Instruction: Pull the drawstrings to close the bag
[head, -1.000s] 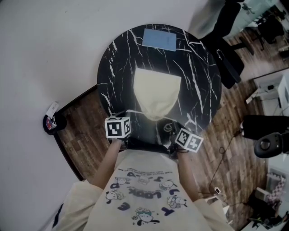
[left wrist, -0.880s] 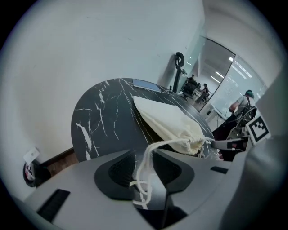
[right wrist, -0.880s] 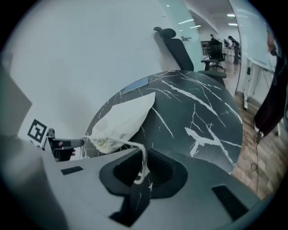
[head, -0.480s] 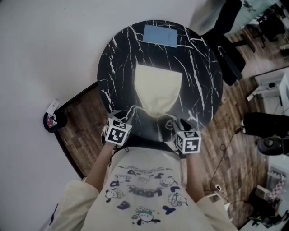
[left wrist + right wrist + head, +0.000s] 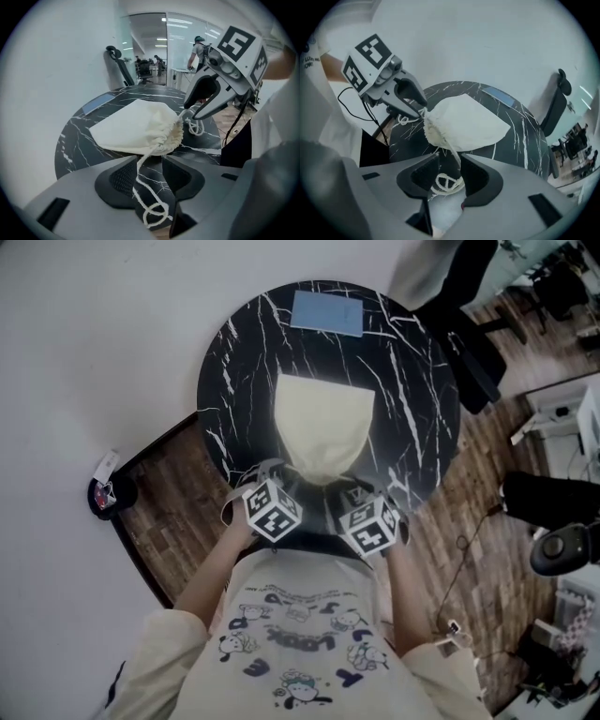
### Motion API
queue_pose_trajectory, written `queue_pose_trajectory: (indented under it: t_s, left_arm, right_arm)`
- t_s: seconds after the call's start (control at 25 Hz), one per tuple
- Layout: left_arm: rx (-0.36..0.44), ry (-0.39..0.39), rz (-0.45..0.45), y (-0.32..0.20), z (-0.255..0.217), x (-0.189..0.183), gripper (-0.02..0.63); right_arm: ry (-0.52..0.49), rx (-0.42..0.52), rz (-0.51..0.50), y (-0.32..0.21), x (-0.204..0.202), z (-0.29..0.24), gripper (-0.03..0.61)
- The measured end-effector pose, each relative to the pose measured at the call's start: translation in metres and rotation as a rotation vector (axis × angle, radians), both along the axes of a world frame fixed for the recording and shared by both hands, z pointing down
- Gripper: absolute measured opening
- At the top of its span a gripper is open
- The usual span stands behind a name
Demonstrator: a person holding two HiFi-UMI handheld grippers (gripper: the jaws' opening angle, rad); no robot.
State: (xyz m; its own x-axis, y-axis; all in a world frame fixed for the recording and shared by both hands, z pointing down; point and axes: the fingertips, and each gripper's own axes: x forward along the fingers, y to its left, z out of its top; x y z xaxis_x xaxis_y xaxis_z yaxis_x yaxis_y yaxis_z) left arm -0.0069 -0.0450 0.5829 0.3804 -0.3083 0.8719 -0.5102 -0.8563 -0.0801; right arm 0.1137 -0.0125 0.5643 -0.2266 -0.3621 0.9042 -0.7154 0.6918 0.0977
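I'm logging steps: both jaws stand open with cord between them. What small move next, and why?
Probably draw both grippers back off the cords: the bag looks gathered shut, and the jaws of the left gripper and right gripper stand apart, cords slack between them.

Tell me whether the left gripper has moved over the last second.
Yes: in the head view, the left gripper shifted rightward along the table edge, toward the bag.
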Motion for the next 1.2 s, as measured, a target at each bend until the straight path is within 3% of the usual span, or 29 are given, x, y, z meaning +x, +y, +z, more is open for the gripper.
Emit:
queue_pose_trajectory:
  t_s: [0.16,0.32,0.4,0.48,0.6,0.72,0.92,1.2]
  left_arm:
    - [0.039,-0.072,0.106,-0.003,0.003,0.009,0.201]
    - [0.008,-0.1,0.147,-0.003,0.008,0.017,0.198]
    - [-0.014,-0.103,0.141,-0.002,0.01,0.017,0.169]
    - [-0.024,-0.113,0.135,-0.002,0.011,0.016,0.118]
    - [-0.015,-0.126,0.114,-0.004,0.009,0.01,0.051]
    - [-0.012,-0.1,0.052,-0.007,0.0,0.007,0.049]
    - [0.014,-0.121,-0.022,-0.006,-0.004,0.006,0.048]
    - [-0.005,-0.145,-0.09,-0.003,0.006,-0.014,0.048]
  right_arm:
    - [0.069,-0.001,-0.106,-0.008,-0.006,0.007,0.158]
    - [0.127,0.0,-0.165,-0.012,-0.01,0.013,0.156]
    - [0.132,-0.008,-0.178,-0.013,-0.014,0.016,0.12]
    - [0.125,-0.019,-0.177,-0.013,-0.016,0.017,0.039]
    - [0.089,-0.025,-0.143,-0.013,-0.016,0.013,0.025]
    - [0.033,0.01,-0.056,-0.018,-0.012,0.003,0.021]
    - [0.051,0.06,0.033,-0.022,-0.003,-0.002,0.021]
    - [0.035,0.044,0.087,-0.011,0.004,0.002,0.017]
